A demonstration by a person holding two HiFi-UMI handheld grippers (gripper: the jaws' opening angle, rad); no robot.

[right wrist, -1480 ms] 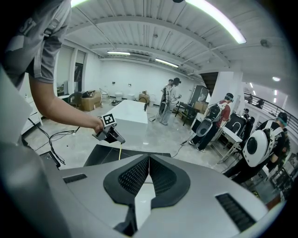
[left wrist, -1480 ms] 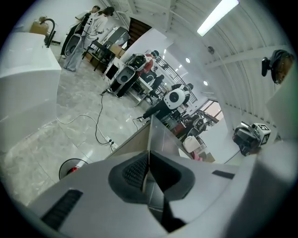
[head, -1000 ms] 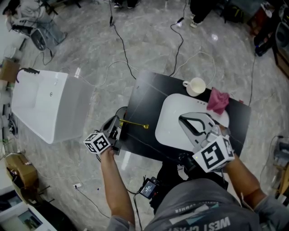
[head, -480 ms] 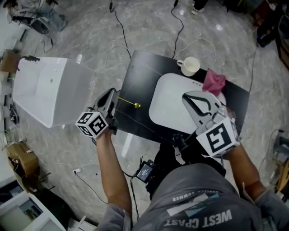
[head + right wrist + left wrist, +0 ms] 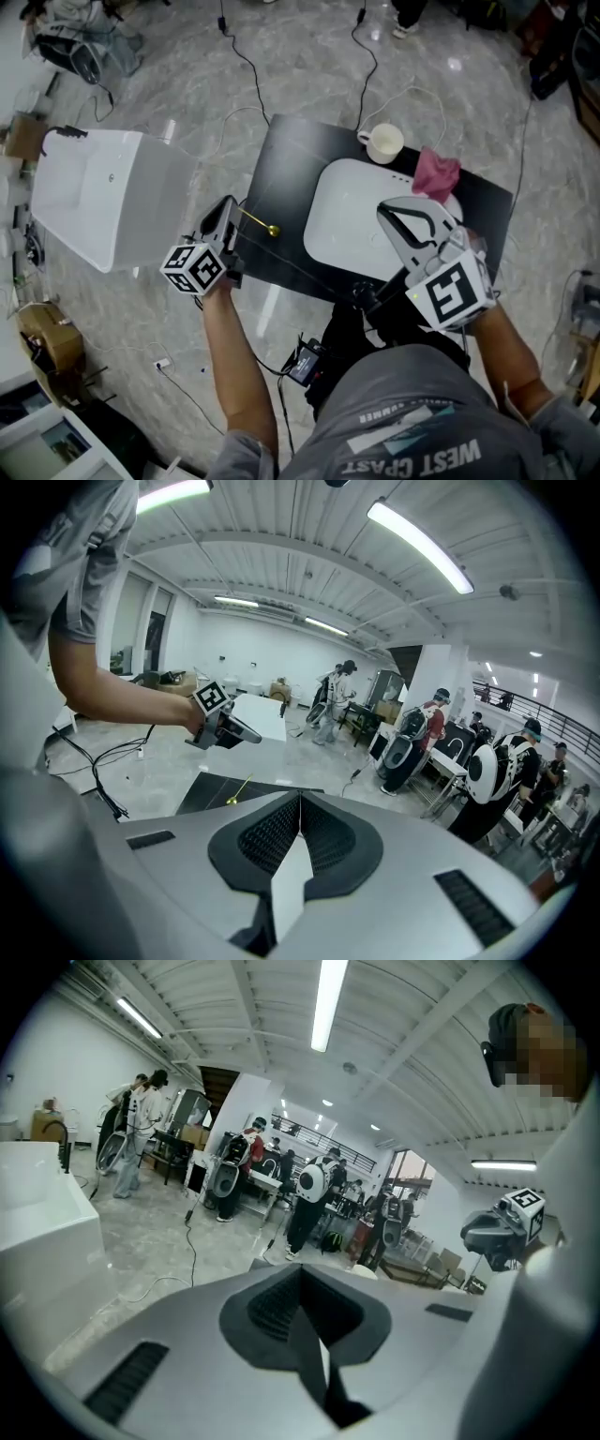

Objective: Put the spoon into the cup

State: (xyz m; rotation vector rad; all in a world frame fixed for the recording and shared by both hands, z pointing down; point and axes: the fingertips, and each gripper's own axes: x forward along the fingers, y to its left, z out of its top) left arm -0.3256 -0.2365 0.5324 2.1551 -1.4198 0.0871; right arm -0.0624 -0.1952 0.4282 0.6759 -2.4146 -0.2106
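Observation:
A thin gold spoon (image 5: 256,220) lies on the black table (image 5: 281,169) near its left edge, bowl toward the white tray (image 5: 347,216). The right gripper view shows the spoon (image 5: 238,790) flat on the tabletop. My left gripper (image 5: 228,202) hangs above the handle end, shut, with nothing seen between its jaws; across the table the left gripper (image 5: 255,738) is clearly apart from the spoon. The white cup (image 5: 381,142) stands at the table's far edge. My right gripper (image 5: 382,214) is shut and empty over the tray's near side.
A pink cloth (image 5: 437,172) lies at the tray's far right corner. A white tub (image 5: 103,202) stands on the floor left of the table. Cables (image 5: 239,56) run over the marble floor. People stand at benches far behind.
My left gripper has lifted away from the tabletop by the spoon's handle. The spoon stays on the table, lying more slanted. My right gripper has drifted a little over the tray.

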